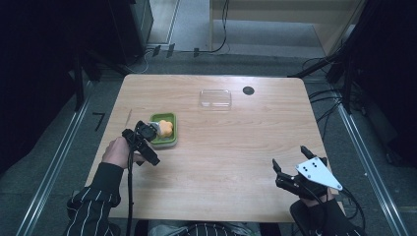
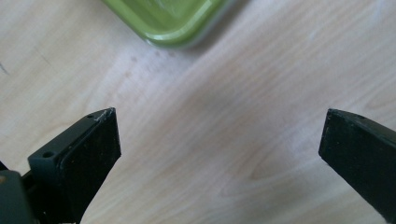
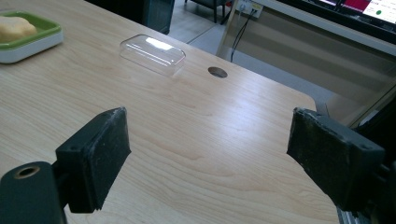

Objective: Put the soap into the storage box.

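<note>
A green tray (image 1: 164,117) on a white base sits left of the table's middle and holds a yellow-orange lump (image 1: 166,129). My left gripper (image 1: 141,143) hovers just at the tray's near left corner, tilted down at the wood. Its jaws stand wide apart with nothing between them, and the tray's corner (image 2: 173,23) lies just beyond my left gripper (image 2: 219,140). My right gripper (image 1: 290,158) is open near the front right of the table, away from everything. Its own view looks past my right gripper (image 3: 210,154) to the tray (image 3: 32,37) and the lump (image 3: 16,28) far off.
A clear plastic lid (image 1: 215,98) lies at the back middle of the table, with a dark round cable hole (image 1: 248,90) to its right. Both also appear as the lid (image 3: 153,53) and hole (image 3: 217,72) in the right gripper view. Cables run on the floor around the table.
</note>
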{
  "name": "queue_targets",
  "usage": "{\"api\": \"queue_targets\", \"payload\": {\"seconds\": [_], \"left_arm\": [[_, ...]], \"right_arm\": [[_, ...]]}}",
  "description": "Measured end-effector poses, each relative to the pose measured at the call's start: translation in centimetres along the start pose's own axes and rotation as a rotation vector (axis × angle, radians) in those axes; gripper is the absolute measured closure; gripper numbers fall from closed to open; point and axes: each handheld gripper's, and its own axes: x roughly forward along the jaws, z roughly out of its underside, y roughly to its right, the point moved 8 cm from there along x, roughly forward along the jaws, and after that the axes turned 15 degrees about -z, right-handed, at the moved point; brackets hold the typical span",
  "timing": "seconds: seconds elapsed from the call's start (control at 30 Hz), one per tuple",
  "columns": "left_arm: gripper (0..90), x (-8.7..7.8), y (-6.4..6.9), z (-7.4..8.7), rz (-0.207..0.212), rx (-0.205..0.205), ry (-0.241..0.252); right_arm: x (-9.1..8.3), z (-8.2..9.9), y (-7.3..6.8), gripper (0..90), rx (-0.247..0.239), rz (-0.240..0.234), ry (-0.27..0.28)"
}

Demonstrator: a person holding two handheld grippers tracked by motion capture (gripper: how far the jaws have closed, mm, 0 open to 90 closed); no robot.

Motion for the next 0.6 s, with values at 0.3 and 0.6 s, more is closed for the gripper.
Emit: {"api": "queue_targets", "payload": {"seconds": [0.3, 0.6], "left_arm": [[0.0, 0.1, 1.1, 1.8, 0.003, 0.003, -0.012], [0.0, 0.5, 2.3, 3.5, 0.008, 0.009, -0.036]], "right_arm": [[0.0, 0.0, 0.0, 13.3, -0.001, 0.002, 0.002], [0.0, 0.0, 0.0, 13.3, -0.003, 0.001, 0.001]]}}
